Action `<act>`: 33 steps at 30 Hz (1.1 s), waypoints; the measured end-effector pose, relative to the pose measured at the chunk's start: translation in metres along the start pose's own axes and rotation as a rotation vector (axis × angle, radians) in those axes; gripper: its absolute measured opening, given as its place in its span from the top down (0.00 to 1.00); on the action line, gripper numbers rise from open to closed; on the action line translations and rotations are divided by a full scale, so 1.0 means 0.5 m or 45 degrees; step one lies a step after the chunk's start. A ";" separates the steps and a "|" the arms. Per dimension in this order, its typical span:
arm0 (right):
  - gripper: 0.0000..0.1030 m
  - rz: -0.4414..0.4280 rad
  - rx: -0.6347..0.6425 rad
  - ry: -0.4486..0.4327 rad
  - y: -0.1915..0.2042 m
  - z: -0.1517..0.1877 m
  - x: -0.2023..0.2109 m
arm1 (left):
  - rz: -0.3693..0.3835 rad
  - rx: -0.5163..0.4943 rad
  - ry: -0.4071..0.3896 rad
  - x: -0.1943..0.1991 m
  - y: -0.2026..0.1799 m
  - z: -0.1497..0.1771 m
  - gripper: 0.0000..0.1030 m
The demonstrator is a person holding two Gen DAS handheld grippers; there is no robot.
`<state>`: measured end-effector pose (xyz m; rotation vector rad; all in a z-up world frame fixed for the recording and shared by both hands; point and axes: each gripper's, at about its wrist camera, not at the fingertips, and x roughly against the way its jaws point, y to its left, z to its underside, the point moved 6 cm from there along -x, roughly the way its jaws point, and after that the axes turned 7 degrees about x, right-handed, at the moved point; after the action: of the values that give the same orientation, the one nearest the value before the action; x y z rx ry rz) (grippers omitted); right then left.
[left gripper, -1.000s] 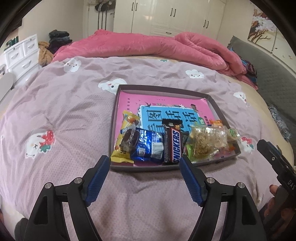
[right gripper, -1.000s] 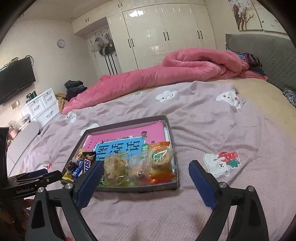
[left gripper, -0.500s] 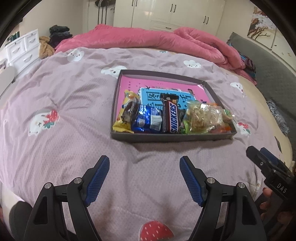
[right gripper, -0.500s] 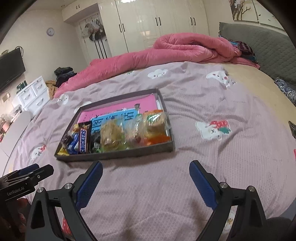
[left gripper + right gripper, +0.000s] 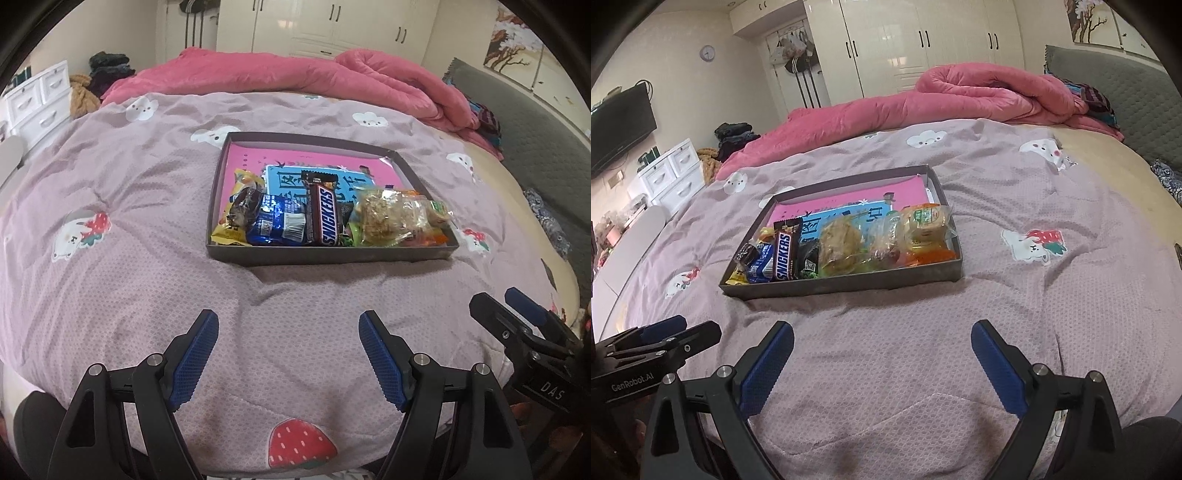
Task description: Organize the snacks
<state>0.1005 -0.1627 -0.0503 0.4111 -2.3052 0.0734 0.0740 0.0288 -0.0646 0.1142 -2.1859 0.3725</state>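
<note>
A shallow grey tray (image 5: 328, 255) with a pink and blue liner sits on the bed, also in the right wrist view (image 5: 849, 286). A row of snacks lies along its near wall: a yellow packet (image 5: 231, 234), a blue wrapper (image 5: 275, 221), a Snickers bar (image 5: 325, 214) (image 5: 785, 251), clear bags of pastries (image 5: 391, 218) (image 5: 838, 245) and an orange-based pack (image 5: 925, 229). My left gripper (image 5: 288, 328) is open and empty, well short of the tray. My right gripper (image 5: 882, 336) is open and empty too, and shows at the right of the left wrist view (image 5: 513, 314).
A lilac quilt (image 5: 110, 295) with cloud and strawberry prints covers the bed. A pink duvet (image 5: 295, 74) is heaped at the far side. White drawers (image 5: 672, 177) stand at the left, a grey headboard (image 5: 1108, 74) at the right, wardrobes behind.
Both grippers have drawn back from the tray toward the near edge of the bed. The tray and snacks have not moved. Both grippers stay open.
</note>
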 end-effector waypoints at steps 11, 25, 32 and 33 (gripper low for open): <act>0.06 0.005 0.016 0.014 0.006 0.001 -0.014 | -0.015 -0.002 0.013 -0.011 0.004 0.001 0.23; 0.06 0.010 0.023 0.014 0.005 0.001 -0.017 | -0.054 -0.022 0.014 -0.013 0.003 0.003 0.23; 0.06 0.013 0.029 0.013 0.005 0.002 -0.013 | -0.058 -0.027 0.015 -0.013 0.002 0.003 0.23; 0.06 0.017 0.029 0.013 0.005 0.002 -0.012 | -0.057 -0.025 0.015 -0.013 0.002 0.003 0.23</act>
<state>0.1031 -0.1590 -0.0551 0.4062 -2.2991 0.1082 0.0768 0.0288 -0.0709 0.1494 -2.1709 0.3251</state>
